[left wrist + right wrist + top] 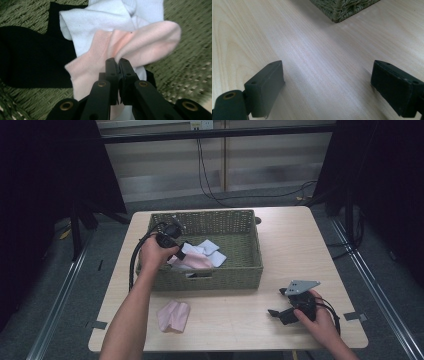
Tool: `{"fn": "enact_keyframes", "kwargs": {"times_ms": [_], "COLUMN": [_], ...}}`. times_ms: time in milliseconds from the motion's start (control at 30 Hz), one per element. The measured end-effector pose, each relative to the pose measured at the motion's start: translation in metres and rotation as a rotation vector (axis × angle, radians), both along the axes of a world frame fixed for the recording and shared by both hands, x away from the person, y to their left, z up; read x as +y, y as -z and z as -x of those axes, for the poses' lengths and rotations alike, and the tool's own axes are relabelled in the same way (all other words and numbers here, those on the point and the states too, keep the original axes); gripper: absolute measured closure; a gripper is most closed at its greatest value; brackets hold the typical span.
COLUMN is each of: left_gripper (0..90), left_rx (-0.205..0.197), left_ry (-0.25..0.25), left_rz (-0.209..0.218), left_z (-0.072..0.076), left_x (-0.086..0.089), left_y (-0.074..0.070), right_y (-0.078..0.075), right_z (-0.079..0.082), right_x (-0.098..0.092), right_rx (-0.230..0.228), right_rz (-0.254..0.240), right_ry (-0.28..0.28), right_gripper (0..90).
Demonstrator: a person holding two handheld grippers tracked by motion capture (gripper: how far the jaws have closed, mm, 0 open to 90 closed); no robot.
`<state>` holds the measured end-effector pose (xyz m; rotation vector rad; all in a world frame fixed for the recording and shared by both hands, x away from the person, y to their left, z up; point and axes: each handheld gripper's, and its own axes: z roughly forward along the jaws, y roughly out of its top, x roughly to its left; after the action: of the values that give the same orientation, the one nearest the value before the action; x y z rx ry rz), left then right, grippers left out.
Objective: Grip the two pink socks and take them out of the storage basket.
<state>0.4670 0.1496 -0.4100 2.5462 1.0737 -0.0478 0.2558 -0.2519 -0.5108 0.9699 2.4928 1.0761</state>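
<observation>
Left tool (117, 60): jaws pressed together, pinching a fold of the pink sock (140, 40); in the high view it sits left of centre, over the basket (250, 251).
Pink sock: held above a white sock (100, 22) and a black cloth (30, 57) on the basket floor.
Right tool (327, 87): jaws spread wide, nothing between them, low over the bare table (312, 50); lower right of the high view.
Basket: green woven, centre of the table; its corner pokes into the top of the right gripper view.
Second pink sock (173, 315): flat on the table, lower left of centre, just in front of the basket.
</observation>
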Motion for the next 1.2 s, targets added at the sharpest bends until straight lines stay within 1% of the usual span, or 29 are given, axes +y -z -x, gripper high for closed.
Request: {"fn": "enact_keyframes", "kwargs": {"times_ms": [33, 67, 100, 133, 200, 233, 267, 333, 400, 433, 467, 500, 533, 567, 600, 667, 700, 733, 767, 800, 833, 867, 933, 1033, 1200], "left_gripper": [87.3, 87.4, 87.4, 87.4, 87.4, 87.4, 87.4, 87.4, 87.4, 87.5, 87.5, 87.5, 87.5, 87.5, 87.5, 87.5, 87.5, 87.5, 87.6, 87.6, 87.6, 87.6, 87.6, 87.6, 87.6], "left_rx": [-0.001, -0.001, 0.003, -0.003, 0.008, 0.006, 0.006, 0.01, 0.003, 0.004, 0.004, 0.005, 0.005, 0.005, 0.005, 0.007, 0.01, 0.01, 0.011, 0.014, 0.014, 0.014, 0.013, 0.022, 0.022], "left_ry": [-0.001, -0.001, 0.0, -0.004, 0.0, -0.007, -0.007, -0.01, -0.015, -0.024, -0.024, -0.023, -0.023, -0.022, -0.022, -0.021, -0.026, -0.026, -0.022, -0.031, -0.023, -0.023, -0.03, -0.03, -0.033], "left_rz": [0.009, 0.009, 0.012, 0.019, 0.048, 0.059, 0.059, 0.057, 0.063, 0.065, 0.065, 0.066, 0.066, 0.07, 0.07, 0.073, 0.077, 0.077, 0.079, 0.086, 0.089, 0.089, 0.109, 0.119, 0.124], "left_z": [0.002, 0.002, 0.002, 0.004, 0.006, 0.009, 0.009, 0.012, 0.014, 0.016, 0.016, 0.018, 0.018, 0.021, 0.021, 0.024, 0.027, 0.027, 0.028, 0.03, 0.031, 0.031, 0.034, 0.035, 0.038], "left_x": [0.002, 0.002, 0.003, 0.004, 0.007, 0.009, 0.009, 0.01, 0.013, 0.015, 0.015, 0.016, 0.016, 0.016, 0.016, 0.016, 0.016, 0.016, 0.017, 0.016, 0.017, 0.017, 0.018, 0.022, 0.024], "left_y": [-0.007, -0.007, -0.011, -0.015, -0.023, -0.031, -0.031, -0.041, -0.05, -0.059, -0.059, -0.067, -0.067, -0.073, -0.073, -0.079, -0.084, -0.084, -0.087, -0.089, -0.094, -0.094, -0.098, -0.105, -0.111], "right_y": [0.0, 0.0, 0.0, 0.0, 0.0, 0.0, 0.0, 0.0, 0.0, 0.0, 0.0, 0.0, 0.0, 0.0, 0.0, 0.0, 0.0, 0.0, 0.0, 0.0, 0.0, 0.0, 0.0, 0.0, 0.0], "right_z": [0.0, 0.0, 0.0, 0.0, 0.0, 0.0, 0.0, 0.0, 0.0, 0.0, 0.0, 0.0, 0.0, 0.0, 0.0, 0.0, 0.0, 0.0, 0.0, 0.0, 0.0, 0.0, 0.0, 0.0, 0.0], "right_x": [0.0, 0.0, 0.0, 0.0, 0.0, 0.0, 0.0, 0.0, 0.0, 0.0, 0.0, 0.0, 0.0, 0.0, 0.0, 0.0, 0.0, 0.0, 0.0, 0.0, 0.0, 0.0, 0.0, 0.0, 0.0], "right_rx": [0.0, 0.0, 0.0, 0.0, 0.0, 0.0, 0.0, 0.0, 0.0, 0.0, 0.0, -0.003, -0.003, -0.003, -0.003, -0.003, -0.003, -0.003, -0.003, -0.003, -0.003, -0.003, -0.003, -0.003, -0.003], "right_rz": [0.0, 0.0, 0.0, 0.0, 0.0, 0.0, 0.0, 0.0, 0.0, 0.0, 0.0, 0.0, 0.0, 0.0, 0.0, 0.0, 0.0, 0.0, 0.0, 0.0, 0.0, 0.0, 0.0, 0.0, 0.0], "right_ry": [0.0, 0.0, 0.0, 0.0, 0.0, 0.0, 0.0, 0.0, 0.0, 0.0, 0.0, -0.001, -0.001, -0.001, -0.001, -0.001, -0.001, -0.001, -0.001, -0.001, -0.001, -0.001, -0.001, -0.001, -0.001], "right_gripper": [10.6, 10.6, 10.6, 10.6, 10.6, 10.6, 10.6, 10.6, 10.5, 10.5, 10.5, 10.6, 10.6, 10.6, 10.6, 10.6, 10.6, 10.6, 10.6, 10.6, 10.5, 10.5, 10.6, 10.5, 10.6]}}
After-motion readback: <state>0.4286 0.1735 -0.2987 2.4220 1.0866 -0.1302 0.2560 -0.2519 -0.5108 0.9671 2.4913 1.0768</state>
